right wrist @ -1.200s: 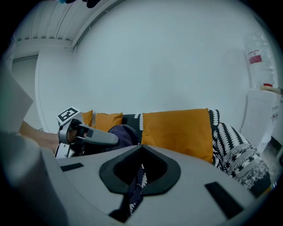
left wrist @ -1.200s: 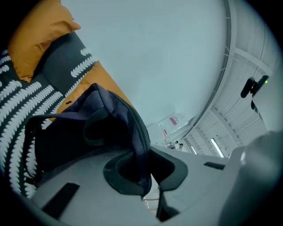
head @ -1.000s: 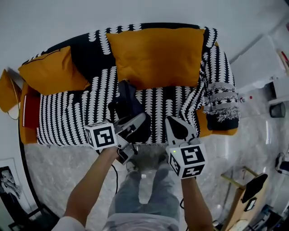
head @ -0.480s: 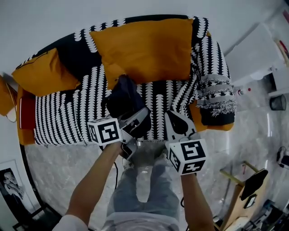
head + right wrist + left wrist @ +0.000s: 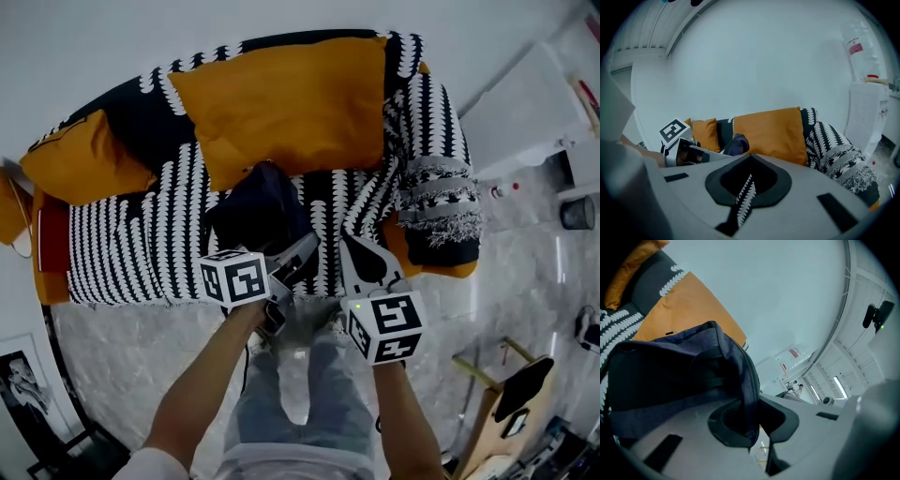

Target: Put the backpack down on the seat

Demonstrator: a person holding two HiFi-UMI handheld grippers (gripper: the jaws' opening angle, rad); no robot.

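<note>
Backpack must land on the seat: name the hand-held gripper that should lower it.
Left. The left hand-held gripper is shut on the backpack over the seat; the right hand-held gripper holds nothing.

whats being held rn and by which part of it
Left gripper: shut on the backpack, pinching a fold of fabric at its edge. Right gripper: shut, holding nothing.

one backpack [image 5: 258,211], one sofa [image 5: 131,253], two orange cushions [image 5: 281,103] [image 5: 80,169] and two grippers [image 5: 302,251] [image 5: 361,251].
</note>
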